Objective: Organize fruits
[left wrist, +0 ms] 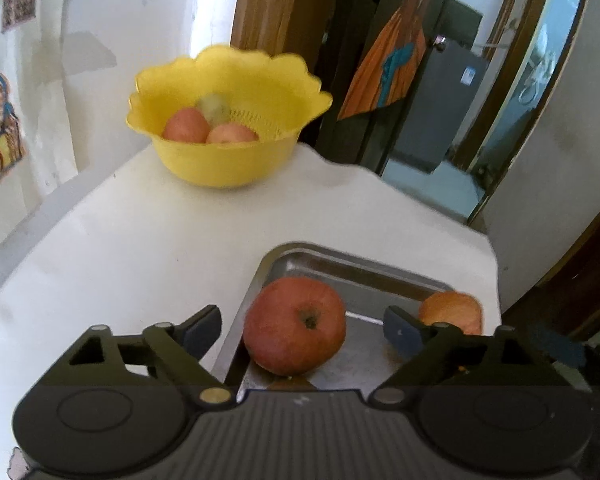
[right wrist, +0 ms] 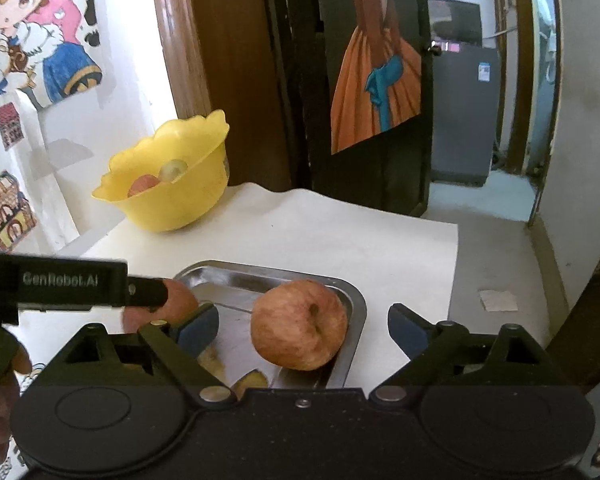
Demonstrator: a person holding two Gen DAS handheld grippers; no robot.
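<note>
both grippers hanging wide open, gripping nothing: left gripper [left wrist: 302,326] framing a round red apple [left wrist: 295,325], right gripper [right wrist: 303,328] framing a second, duller apple [right wrist: 299,325], both lying in one shiny steel tray [left wrist: 352,280]. scalloped yellow plastic bowl [left wrist: 228,120] on the white table [left wrist: 140,240] holding three fruits.

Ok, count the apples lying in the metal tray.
2 clearly: one apple at the tray's left side, another apple at its right. Yellowish pieces near the right claw's base may be more fruit, partly hidden.

White table [left wrist: 140,248] with yellow bowl [left wrist: 224,160] at back, steel tray [left wrist: 340,268] near front.
</note>
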